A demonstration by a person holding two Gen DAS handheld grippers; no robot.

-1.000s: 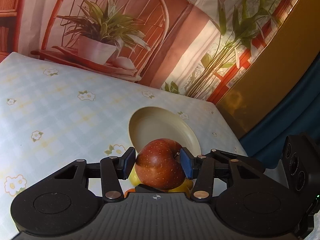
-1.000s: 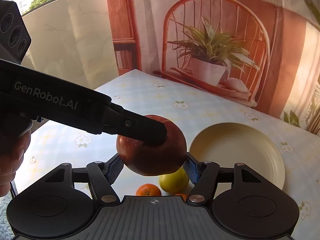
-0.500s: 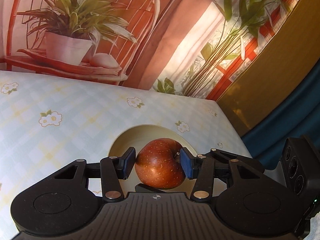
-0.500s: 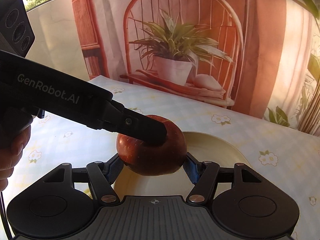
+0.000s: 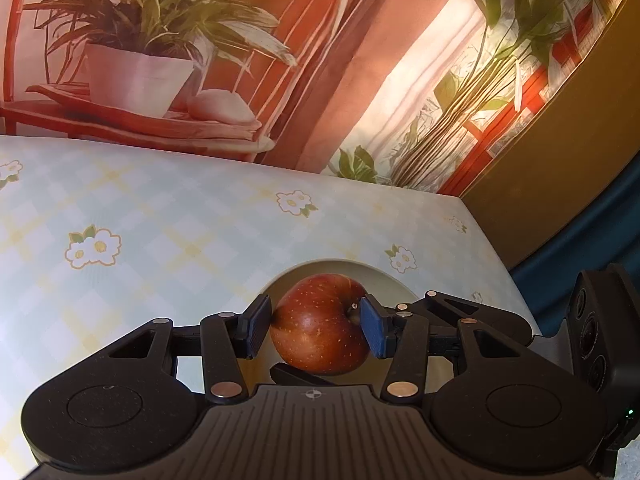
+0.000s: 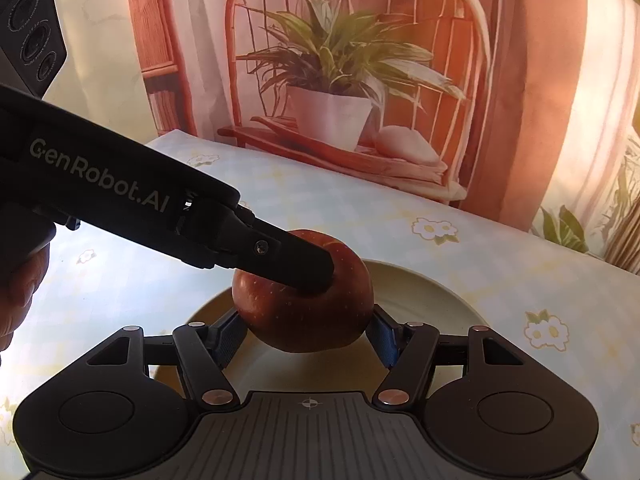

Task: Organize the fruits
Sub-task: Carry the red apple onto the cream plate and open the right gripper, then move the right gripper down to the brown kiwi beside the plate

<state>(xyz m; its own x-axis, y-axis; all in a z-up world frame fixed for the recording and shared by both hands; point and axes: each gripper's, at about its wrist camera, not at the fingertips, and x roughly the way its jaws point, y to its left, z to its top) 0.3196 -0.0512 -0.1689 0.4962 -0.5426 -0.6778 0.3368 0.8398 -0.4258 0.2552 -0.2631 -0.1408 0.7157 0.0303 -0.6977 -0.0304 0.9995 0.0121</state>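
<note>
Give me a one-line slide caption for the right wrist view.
Both claws grip one red apple above a cream plate.

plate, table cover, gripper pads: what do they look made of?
Plate: cream, smooth, soft sheen; glazed ceramic or melamine, can't tell which. Table cover: printed check-and-flower pattern, lies flat with faint gloss; probably vinyl or oilcloth. Pads on the left gripper: blue, matte, finely textured, likely rubber; they press the apple.
</note>
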